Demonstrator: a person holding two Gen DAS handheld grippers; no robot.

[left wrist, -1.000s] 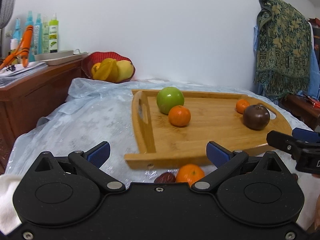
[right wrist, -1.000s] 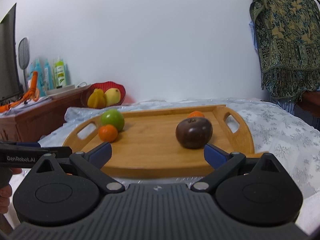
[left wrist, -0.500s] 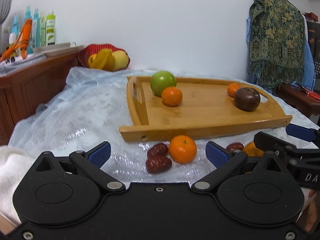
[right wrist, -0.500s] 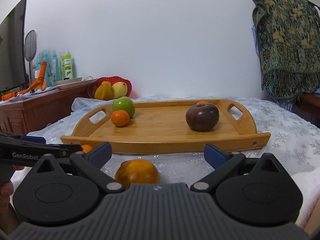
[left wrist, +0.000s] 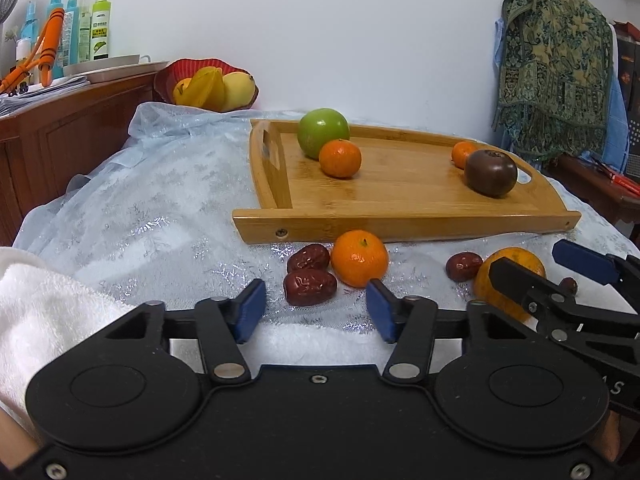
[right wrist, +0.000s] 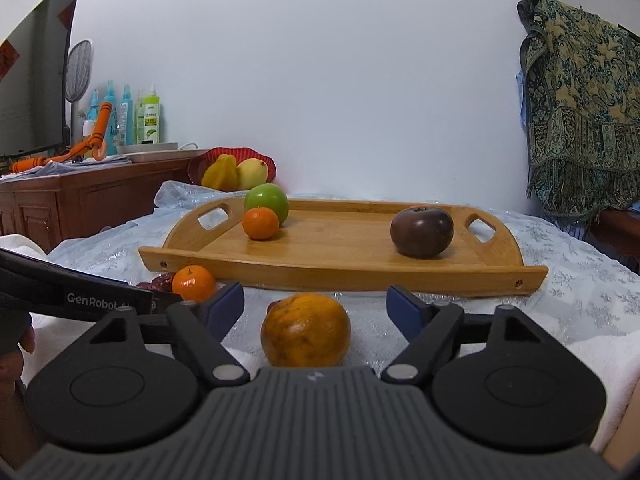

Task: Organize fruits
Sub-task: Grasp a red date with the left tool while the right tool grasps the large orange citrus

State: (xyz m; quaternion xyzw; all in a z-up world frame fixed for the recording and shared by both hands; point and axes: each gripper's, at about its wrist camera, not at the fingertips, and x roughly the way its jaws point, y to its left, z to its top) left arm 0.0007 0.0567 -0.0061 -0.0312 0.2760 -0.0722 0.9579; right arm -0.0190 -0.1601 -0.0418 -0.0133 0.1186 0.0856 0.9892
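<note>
Left wrist view: left gripper (left wrist: pixel 316 306) jaws just narrowed, part open, nothing pinched; red date (left wrist: pixel 310 287) lies just ahead of the gap at 12 o'clock, mandarin (left wrist: pixel 359 258) at 1 o'clock. Wooden tray (left wrist: pixel 400 222) beyond, green apple (left wrist: pixel 323 133) inside.

Right wrist view: right gripper (right wrist: pixel 315 307) jaws just closing, not clenched; large orange (right wrist: pixel 306 330) framed between blue pads (right wrist: pixel 401 307), gaps seen both sides. Dark persimmon (right wrist: pixel 422 231) on tray, 1 o'clock.
</note>
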